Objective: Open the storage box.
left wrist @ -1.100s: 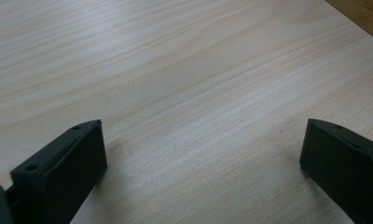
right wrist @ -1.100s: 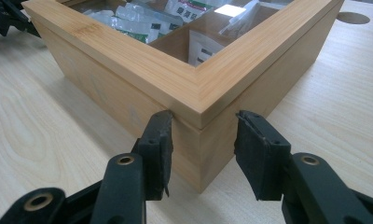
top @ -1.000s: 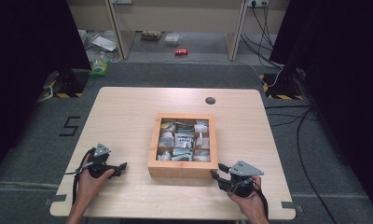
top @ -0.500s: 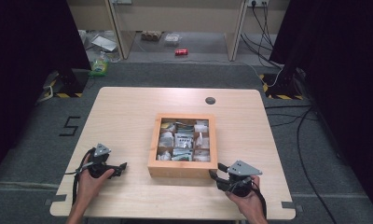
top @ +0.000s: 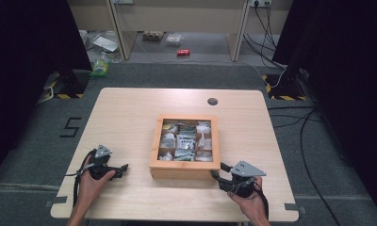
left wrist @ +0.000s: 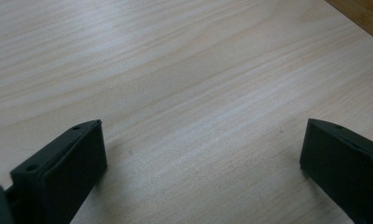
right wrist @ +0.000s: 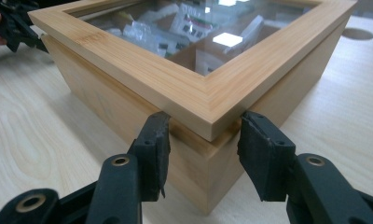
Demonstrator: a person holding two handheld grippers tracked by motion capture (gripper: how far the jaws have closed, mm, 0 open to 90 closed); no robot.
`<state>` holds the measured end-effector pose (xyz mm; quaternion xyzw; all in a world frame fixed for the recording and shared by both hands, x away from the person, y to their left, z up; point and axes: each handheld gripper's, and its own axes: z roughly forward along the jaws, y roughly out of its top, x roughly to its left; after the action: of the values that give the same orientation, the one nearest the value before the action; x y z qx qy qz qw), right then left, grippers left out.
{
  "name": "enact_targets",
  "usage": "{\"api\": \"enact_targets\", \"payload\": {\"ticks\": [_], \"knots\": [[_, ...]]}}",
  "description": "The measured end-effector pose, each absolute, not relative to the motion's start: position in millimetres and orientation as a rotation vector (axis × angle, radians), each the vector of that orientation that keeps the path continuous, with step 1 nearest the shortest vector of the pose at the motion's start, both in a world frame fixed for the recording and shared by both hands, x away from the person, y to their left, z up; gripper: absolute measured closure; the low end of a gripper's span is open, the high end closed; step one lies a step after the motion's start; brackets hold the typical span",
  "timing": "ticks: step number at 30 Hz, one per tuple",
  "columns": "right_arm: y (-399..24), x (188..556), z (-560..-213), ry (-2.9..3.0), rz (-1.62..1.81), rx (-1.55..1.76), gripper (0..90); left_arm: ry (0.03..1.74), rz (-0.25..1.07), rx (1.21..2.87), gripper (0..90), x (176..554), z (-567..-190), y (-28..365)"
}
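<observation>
While the wide-open left gripper (top: 123, 168) is rested at 8 o'clock, the glass-lidded square bamboo box's (top: 184, 168) near corner is straddled by the half-open right gripper (right wrist: 204, 140).

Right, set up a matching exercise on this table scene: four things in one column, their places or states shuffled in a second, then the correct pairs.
Things
1. square wooden box with glass lid
2. left gripper
3. right gripper
4. round dark grommet

Places or states
A. jaws wide apart over bare tabletop
B. in the light wooden table, beyond the box
C. jaws either side of the box's near corner
D. mid-table, small packets in its compartments

Pairs: 1-D, 2-A, 3-C, 4-B
</observation>
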<state>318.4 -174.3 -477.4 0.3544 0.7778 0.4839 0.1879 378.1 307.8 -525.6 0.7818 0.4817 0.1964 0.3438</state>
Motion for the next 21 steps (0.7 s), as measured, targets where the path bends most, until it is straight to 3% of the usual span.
{"api": "enact_targets", "payload": {"ticks": [21], "knots": [[-173.6, 337.6, -457.5, 2.125, 1.496, 0.986, 54.5, 1.252, 0.510, 2.032, 0.0, 378.1, -525.6, 307.8]]}}
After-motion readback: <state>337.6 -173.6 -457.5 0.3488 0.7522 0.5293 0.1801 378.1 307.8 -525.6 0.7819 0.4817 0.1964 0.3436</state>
